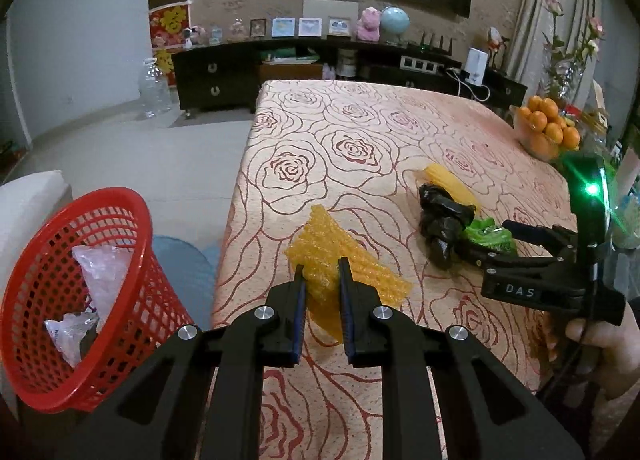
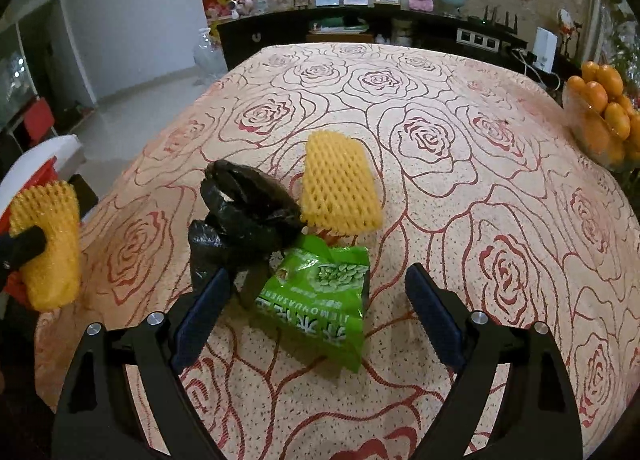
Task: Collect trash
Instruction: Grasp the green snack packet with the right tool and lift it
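You face table (image 2: 460, 220) under rose-print cloth. Near centre, touching cluster lies on it: black bag (image 2: 240, 212) left, yellow foam net (image 2: 340, 184) behind, green snack packet (image 2: 320, 300) nearest. Bowl of oranges (image 2: 604, 116) far right edge.

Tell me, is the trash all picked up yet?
Not yet. Some clear plastic is already in the red basket. The left gripper holds a yellow foam net. The open right gripper reaches around the green snack bag. A black bag and another foam net remain.
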`<state>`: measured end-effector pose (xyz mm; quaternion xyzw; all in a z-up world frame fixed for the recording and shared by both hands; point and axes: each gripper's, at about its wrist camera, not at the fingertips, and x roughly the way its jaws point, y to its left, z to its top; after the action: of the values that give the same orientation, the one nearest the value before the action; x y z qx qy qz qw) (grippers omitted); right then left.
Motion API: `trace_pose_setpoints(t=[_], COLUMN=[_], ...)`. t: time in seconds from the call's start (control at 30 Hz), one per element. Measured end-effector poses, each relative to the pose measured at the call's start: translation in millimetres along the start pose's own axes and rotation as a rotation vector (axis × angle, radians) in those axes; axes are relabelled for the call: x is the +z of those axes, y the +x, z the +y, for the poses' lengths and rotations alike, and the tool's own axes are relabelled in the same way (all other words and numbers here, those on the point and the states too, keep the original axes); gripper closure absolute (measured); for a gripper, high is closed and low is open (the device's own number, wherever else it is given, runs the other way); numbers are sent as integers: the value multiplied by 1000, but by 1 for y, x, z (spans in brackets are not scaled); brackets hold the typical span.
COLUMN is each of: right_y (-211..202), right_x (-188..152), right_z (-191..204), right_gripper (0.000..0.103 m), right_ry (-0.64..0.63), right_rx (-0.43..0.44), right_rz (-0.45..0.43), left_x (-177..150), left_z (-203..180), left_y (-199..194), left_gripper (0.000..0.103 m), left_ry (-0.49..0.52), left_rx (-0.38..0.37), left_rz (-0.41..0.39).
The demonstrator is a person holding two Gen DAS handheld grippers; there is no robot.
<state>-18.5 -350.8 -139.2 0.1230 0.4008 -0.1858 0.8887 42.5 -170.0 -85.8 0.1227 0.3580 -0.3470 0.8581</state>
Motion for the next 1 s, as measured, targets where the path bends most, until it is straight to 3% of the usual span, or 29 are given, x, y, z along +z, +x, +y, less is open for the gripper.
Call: trace_pose_setpoints(t=[0.13,0.3,1.0], right_y=[5,1,-57], right_x=[-2,-3,-4], right_z=[-3,-9,-5], right_gripper=[30,50,54], right_ry=[-15,-17,-4], right_rx=[-47,-43,64], right_rz=[14,8,-93], left_x=[1,2,6], left_z=[5,5,13], left_y=[-1,0,-11], left_gripper=[89,89,89], left_ry=[-14,-13,-32], left_rx=[5,8,46], left_rz=[1,1,-34])
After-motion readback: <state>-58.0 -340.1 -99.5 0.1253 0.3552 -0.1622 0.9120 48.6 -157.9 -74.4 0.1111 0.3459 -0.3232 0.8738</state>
